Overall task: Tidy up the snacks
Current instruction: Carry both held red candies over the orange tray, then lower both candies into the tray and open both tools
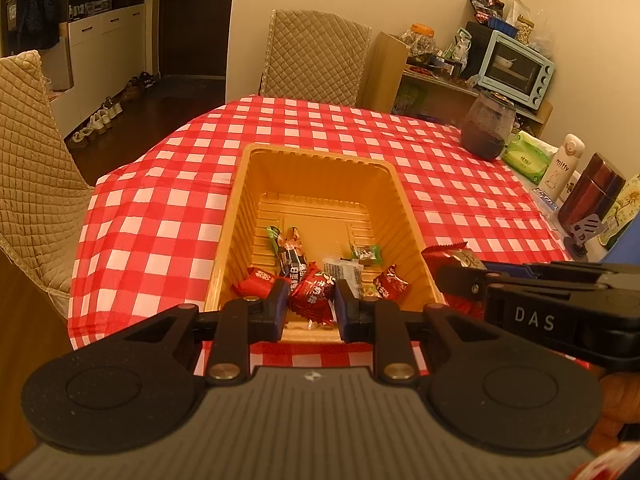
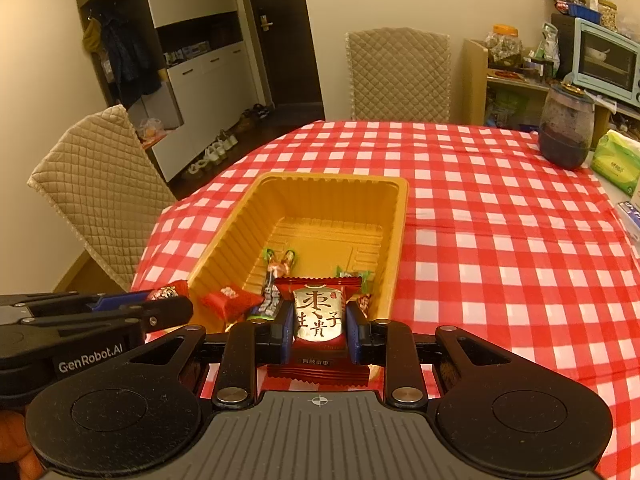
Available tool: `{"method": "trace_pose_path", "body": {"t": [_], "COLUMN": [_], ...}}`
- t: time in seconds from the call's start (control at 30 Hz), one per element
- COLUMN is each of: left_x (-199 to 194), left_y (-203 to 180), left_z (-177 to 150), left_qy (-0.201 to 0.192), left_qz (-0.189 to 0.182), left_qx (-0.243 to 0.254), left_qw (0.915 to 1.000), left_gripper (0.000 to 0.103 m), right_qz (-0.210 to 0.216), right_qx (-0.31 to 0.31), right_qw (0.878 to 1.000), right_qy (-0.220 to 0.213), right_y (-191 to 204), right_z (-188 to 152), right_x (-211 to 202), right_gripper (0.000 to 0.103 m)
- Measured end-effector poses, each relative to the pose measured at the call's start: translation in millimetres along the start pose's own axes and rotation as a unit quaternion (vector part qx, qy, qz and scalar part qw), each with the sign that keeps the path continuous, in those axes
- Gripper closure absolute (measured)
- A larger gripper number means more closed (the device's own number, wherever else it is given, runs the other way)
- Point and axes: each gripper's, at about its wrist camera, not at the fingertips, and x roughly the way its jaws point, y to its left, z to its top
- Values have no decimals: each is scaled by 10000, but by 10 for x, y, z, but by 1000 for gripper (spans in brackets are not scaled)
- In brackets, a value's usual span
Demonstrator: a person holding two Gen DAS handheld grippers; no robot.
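Observation:
A gold plastic tray (image 1: 256, 168) (image 2: 400, 216) sits on the red checked tablecloth and holds several wrapped snacks. My left gripper (image 1: 311, 304) is shut on a small red candy (image 1: 312, 290) over the tray's near end. It shows from the side in the right wrist view (image 2: 170, 306), still holding the candy (image 2: 168, 291). My right gripper (image 2: 318, 330) is shut on a red and gold date snack packet (image 2: 318, 320) above the tray's near rim. In the left wrist view the right gripper (image 1: 460, 276) holds the packet (image 1: 448, 258) just right of the tray.
A dark glass jar (image 1: 486, 124) (image 2: 566, 132), green tissue pack (image 1: 526, 156), white bottle (image 1: 562, 162) and brown canister (image 1: 592, 194) stand along the table's right edge. Quilted chairs stand at the far side (image 1: 316, 56) and left (image 1: 32, 168).

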Motion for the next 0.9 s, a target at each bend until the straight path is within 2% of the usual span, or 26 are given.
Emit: {"method": "trace_pose_path", "body": {"t": [0.9], "left_x": [922], "left_y": [130], "left_z": [554], "left_qy": [232], "left_qz": [-44], "left_qx": [185], "left_qw": [9996], "left_gripper": [81], "right_qz": [8], "right_qx": [38], "right_qw": [9998], "right_qy": [177], "right_y": [-278], "right_z": [548], "right_x": [847], "right_gripper": [76]}}
